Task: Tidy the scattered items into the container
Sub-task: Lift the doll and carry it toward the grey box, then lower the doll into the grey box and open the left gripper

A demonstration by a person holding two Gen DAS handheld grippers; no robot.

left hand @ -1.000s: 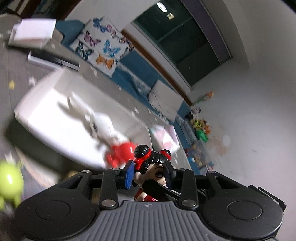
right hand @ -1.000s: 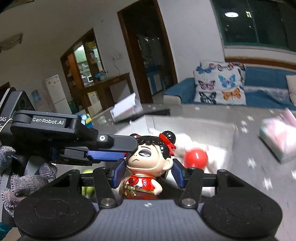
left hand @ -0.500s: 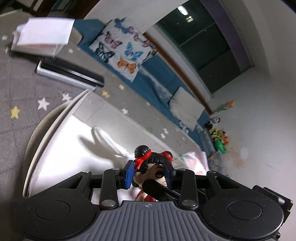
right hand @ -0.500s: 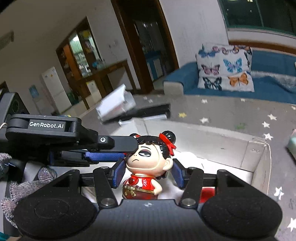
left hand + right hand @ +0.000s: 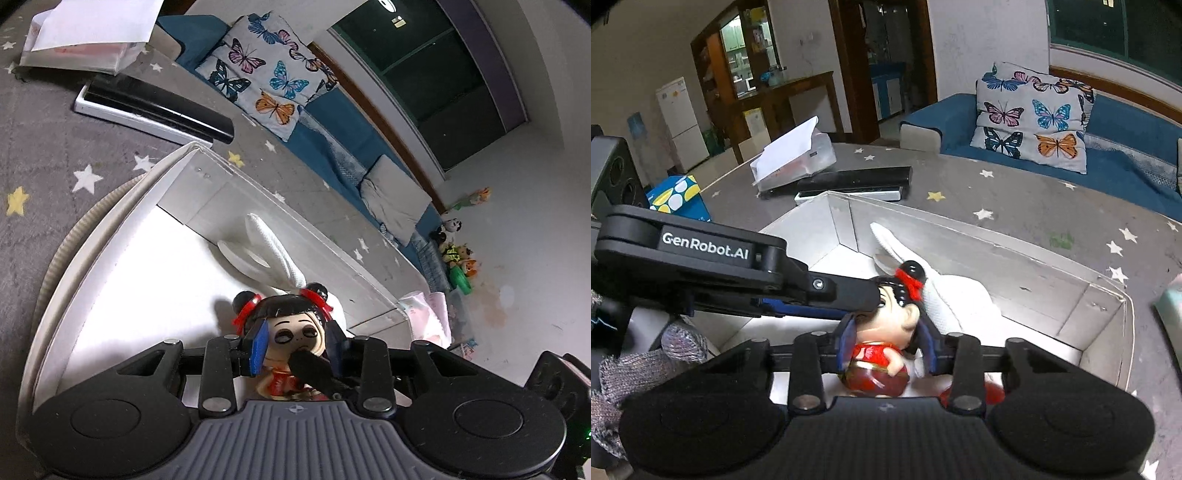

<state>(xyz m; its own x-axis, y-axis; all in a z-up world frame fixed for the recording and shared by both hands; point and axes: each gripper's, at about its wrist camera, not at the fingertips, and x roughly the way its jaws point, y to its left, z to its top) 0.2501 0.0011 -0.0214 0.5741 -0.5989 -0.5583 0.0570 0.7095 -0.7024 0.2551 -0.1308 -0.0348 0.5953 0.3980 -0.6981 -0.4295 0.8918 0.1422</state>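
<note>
Red-dressed doll at lower centre of both views, over white box interior. Both grippers clamped on doll: left gripper pads on head, right gripper pads on body. White plush lies in box behind doll. Red ball at lower right, mostly hidden.

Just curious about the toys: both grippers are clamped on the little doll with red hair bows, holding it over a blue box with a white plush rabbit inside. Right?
Nearly. The box is white, not blue, as the right wrist view shows. Both the left gripper and right gripper do hold the doll above it, the rabbit inside.
</note>
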